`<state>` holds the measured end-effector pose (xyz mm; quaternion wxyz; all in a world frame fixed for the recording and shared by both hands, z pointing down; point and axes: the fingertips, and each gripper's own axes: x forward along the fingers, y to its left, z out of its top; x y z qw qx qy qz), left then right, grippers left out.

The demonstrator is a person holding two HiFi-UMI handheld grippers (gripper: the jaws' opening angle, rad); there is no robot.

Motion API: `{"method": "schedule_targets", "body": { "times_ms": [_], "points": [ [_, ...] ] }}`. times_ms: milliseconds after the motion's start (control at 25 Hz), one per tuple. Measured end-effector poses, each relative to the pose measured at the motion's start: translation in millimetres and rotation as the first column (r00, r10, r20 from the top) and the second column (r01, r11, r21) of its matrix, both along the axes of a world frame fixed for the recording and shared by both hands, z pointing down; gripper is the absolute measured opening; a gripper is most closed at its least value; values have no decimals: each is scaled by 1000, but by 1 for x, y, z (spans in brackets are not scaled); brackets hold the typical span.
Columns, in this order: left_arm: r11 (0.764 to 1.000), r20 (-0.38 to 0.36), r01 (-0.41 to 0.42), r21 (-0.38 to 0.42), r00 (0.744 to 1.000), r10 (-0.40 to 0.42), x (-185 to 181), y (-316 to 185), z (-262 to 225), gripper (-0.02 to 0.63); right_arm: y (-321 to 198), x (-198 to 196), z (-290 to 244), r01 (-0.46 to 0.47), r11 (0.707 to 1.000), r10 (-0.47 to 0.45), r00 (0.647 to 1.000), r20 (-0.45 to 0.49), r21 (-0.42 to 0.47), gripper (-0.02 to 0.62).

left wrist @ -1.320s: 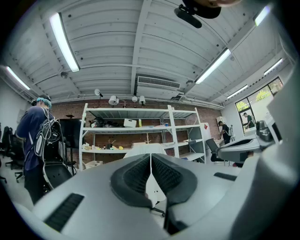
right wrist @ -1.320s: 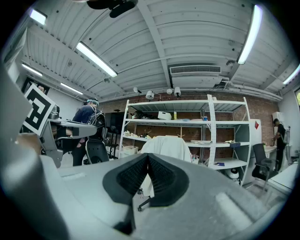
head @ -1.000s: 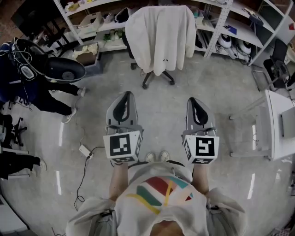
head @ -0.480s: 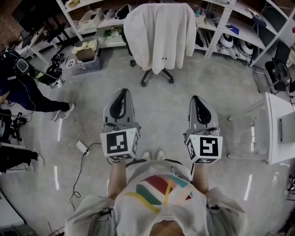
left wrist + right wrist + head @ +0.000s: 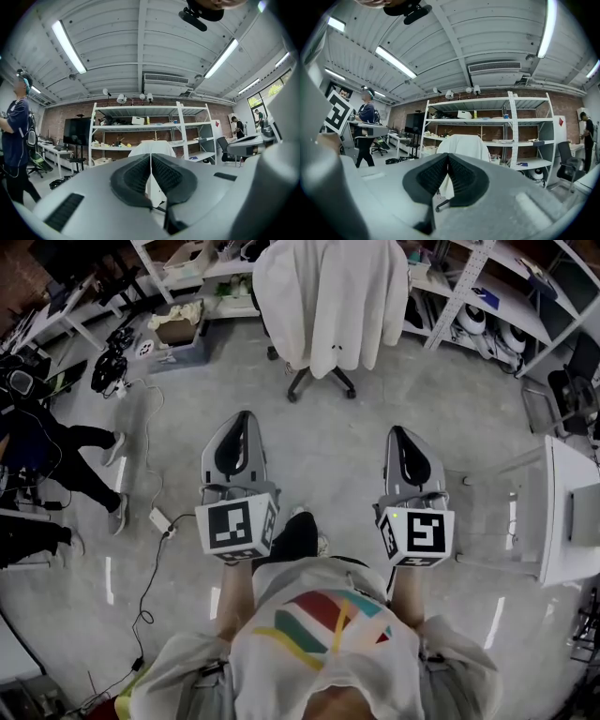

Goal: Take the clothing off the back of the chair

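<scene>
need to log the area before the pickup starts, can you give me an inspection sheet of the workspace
surface: bare glossy grey floor
job's things: white clothing draped over the back of a wheeled chair, nothing touching it
clutter: open box and dark gear on the floor near the shelves
grippers: left gripper and right gripper, jaws together on both, nothing held, pointing toward the chair and short of it
cables: power strip with a cable trailing over the floor at left
surroundings: shelving behind the chair, white table at right, a person at left
</scene>
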<state>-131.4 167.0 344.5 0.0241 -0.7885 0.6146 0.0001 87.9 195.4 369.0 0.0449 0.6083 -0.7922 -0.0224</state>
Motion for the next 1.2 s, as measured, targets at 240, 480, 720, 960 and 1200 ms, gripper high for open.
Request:
{"method": "schedule_targets", "body": {
  "times_ms": [240, 480, 720, 960, 1200],
  "points": [
    [1000, -2, -1, 24, 1000, 1, 3, -23, 2, 17, -20, 5, 3, -9, 1000, 8, 1000, 14, 21, 5],
    [999, -14, -34, 40, 999, 35, 12, -70, 6, 17, -57, 11, 2, -42, 998, 42, 999, 1, 49, 5],
    [996, -25, -58, 66, 998, 60, 19, -140, 0, 17, -121, 19, -5, -70, 995, 70, 997, -7, 70, 5],
    [995, -30, -57, 78, 998, 60, 16, -221, -7, 17, -203, 16, -17, -75, 993, 77, 997, -23, 96, 5],
    [993, -53, -46, 104, 997, 52, 0, -312, -27, 17, -291, 10, -39, -87, 988, 91, 995, -28, 129, 5]
  ]
}}
